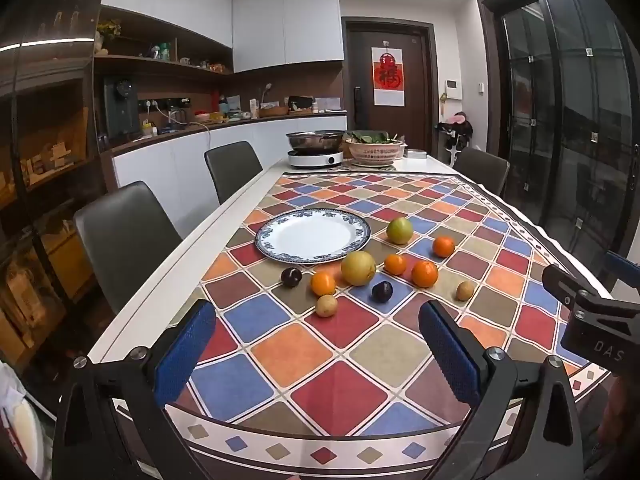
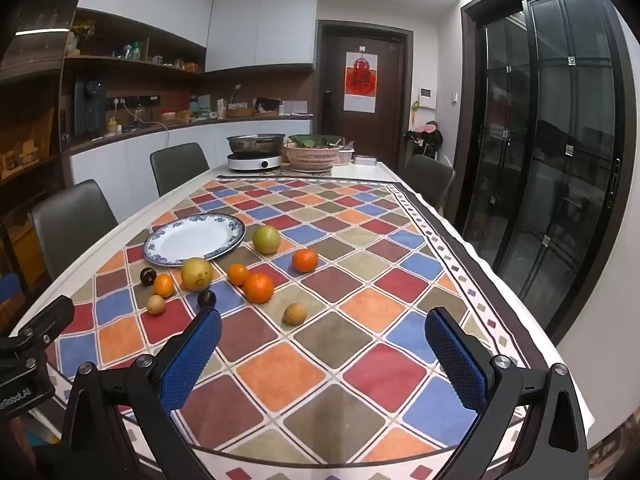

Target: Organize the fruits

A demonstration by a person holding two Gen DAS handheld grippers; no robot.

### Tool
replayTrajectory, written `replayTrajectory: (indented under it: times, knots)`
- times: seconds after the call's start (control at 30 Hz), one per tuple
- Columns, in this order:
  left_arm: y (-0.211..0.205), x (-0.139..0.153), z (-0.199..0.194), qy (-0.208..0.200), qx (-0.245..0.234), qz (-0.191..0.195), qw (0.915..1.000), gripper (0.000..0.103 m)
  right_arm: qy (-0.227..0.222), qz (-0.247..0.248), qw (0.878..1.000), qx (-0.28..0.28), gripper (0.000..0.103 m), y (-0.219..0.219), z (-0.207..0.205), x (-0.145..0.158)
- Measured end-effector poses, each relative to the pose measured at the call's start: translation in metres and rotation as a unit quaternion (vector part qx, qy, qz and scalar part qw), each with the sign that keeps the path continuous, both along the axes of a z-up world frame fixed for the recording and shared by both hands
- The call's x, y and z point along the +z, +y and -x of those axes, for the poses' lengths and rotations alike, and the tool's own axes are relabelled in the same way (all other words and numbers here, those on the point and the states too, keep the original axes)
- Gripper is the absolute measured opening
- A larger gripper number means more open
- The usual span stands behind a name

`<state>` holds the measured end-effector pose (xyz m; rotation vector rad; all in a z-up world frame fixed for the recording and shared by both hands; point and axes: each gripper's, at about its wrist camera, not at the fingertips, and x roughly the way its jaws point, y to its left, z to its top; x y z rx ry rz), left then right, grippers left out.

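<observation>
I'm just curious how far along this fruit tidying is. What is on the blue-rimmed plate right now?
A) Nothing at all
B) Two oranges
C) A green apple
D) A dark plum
A: the plate shows only bare white, while fruits like the green apple lie beside it on the tablecloth.

Glossy white china plate with blue patterned rim [image 1: 362,229]. Matt cloth in coloured diamonds [image 2: 328,336] over smooth white tabletop [image 1: 160,300]. Dimpled blue rubbery finger pads [image 2: 191,364] on matt black plastic arms. Shiny steel pot [image 1: 315,140]; pink slotted plastic basket [image 2: 312,157]. Dull-skinned oranges [image 2: 258,287], smooth green apple [image 1: 399,230].
</observation>
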<state>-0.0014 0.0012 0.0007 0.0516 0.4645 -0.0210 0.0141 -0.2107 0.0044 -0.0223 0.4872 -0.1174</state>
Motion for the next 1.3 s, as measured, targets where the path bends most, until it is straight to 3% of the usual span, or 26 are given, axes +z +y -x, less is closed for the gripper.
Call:
replayTrajectory:
  times: [1.3]
  knots:
    - [-0.005, 0.002, -0.001, -0.003, 0.002, -0.005, 1.0, 0.103, -0.002, 0.0, 1.0, -0.001, 0.102, 0.0, 0.0, 0.0]
